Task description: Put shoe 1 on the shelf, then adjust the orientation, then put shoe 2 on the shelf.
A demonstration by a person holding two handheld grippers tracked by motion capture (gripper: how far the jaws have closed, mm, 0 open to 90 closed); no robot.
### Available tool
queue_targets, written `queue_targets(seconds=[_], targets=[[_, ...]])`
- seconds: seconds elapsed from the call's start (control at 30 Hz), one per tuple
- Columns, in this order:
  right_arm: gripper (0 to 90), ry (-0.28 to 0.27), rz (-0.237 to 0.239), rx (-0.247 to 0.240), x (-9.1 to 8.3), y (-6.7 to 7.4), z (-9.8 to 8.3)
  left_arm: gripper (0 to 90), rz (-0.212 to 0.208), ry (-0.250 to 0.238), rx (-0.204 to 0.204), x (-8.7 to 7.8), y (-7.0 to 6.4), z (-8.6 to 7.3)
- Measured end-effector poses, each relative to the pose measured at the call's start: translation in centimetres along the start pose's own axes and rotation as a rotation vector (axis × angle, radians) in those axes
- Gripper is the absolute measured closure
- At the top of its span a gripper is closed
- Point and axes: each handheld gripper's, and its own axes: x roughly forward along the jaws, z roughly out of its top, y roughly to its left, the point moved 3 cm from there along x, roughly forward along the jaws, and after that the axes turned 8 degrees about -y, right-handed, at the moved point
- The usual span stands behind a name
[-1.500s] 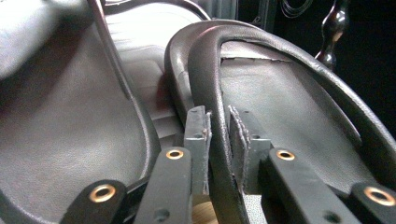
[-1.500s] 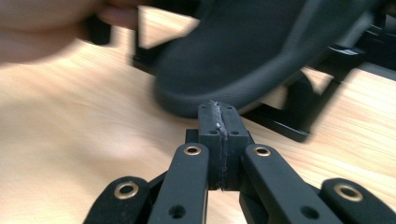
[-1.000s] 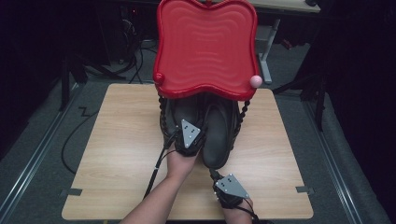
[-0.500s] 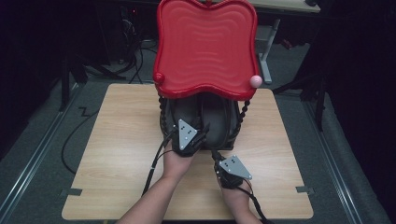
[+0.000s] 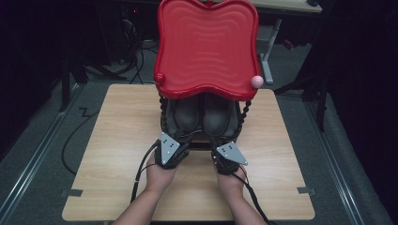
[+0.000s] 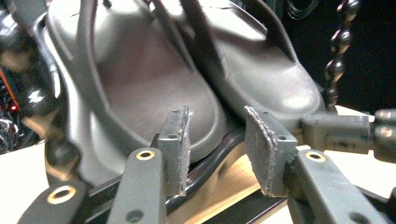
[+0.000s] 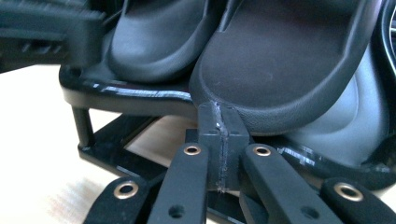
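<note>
Two dark sandals (image 5: 187, 115) (image 5: 217, 117) lie side by side on the black lower shelf (image 5: 199, 146) of a rack, under its red top tray (image 5: 206, 47). My left gripper (image 5: 174, 146) is at the shelf's front, before the left sandal (image 6: 154, 88). Its jaws stand apart and have just been closing. The shelf's rim (image 6: 219, 154) shows in the gap, and the pads (image 6: 175, 149) press on nothing. My right gripper (image 7: 219, 140) is shut and empty, its tips against the shelf edge under the right sandal (image 7: 289, 60).
The rack stands mid-table on a light wooden top (image 5: 117, 140), with beaded black posts (image 5: 244, 117) holding the red tray. A pink ball (image 5: 256, 81) sits at the tray's right corner. Cables (image 5: 141, 173) trail back from both grippers. Dark floor surrounds the table.
My left gripper has drawn back off the sandals, toward the person and to the left. My right gripper has come forward from the table's front edge to the rack's shelf.
</note>
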Motion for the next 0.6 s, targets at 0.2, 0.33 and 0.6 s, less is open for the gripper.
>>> queue_targets(seconds=[0.2, 0.33, 0.6], targets=[[89.5, 0.019, -0.008, 0.000, 1.5, -0.4, 0.5, 66.9, 0.022, -0.001, 0.020, -0.5, 0.4, -0.8], [89.9, -0.007, 0.001, -0.009, 0.5, -0.7, 0.9, 77.8, 0.065, -0.021, 0.040, -1.0, 1.0, -1.1], [90.0, 0.037, -0.117, 0.010, 1.0, -4.7, 0.8, 84.5, 0.152, 0.026, 0.032, 0.6, 2.0, -2.4]])
